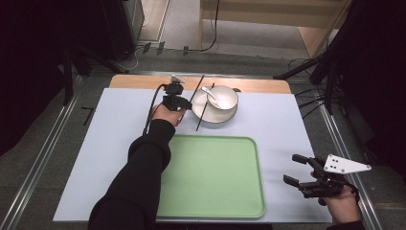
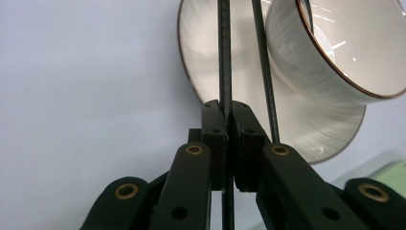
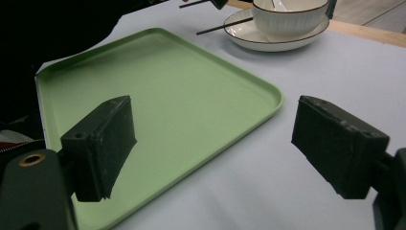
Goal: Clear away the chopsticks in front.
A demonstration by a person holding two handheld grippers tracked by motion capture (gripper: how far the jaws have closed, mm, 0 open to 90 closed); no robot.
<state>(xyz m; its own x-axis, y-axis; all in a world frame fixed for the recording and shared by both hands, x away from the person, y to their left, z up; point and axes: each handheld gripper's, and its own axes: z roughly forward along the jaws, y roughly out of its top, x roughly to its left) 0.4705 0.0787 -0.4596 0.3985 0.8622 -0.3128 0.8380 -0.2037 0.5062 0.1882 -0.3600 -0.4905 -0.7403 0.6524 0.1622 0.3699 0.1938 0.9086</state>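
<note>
Left tool (image 1: 184, 104), upper centre of the high view, clamped tight on one black chopstick (image 1: 197, 89); in the left gripper view the stick runs straight up between the pressed-together pads. Gripped stick looks lifted, angled up toward the far edge of the surface (image 1: 110, 143). Second chopstick (image 1: 205, 110) loose, leaning on the rim of the saucer (image 1: 214, 117), lower tip near the surface just above the tray.

Right tool (image 1: 302, 170), lower right of the high view, jaws wide apart, nothing between them. In the right gripper view its pads frame the near corner of the tray and bare surface.

White bowl (image 1: 223, 97) sits on the saucer, upper centre, white spoon (image 1: 209, 93) resting inside it. Green tray (image 1: 210, 177), lower centre, holds nothing.

Progress estimate: early. Looks like clearing tableware onto the tray; one chopstick picked, not yet placed. Left to do, judged from layout: drop this stick on the tray, fetch the second one, then probably bowl, saucer and spoon. Cannot tell from the frames whether bowl and saucer go as a stack or separately.
</note>
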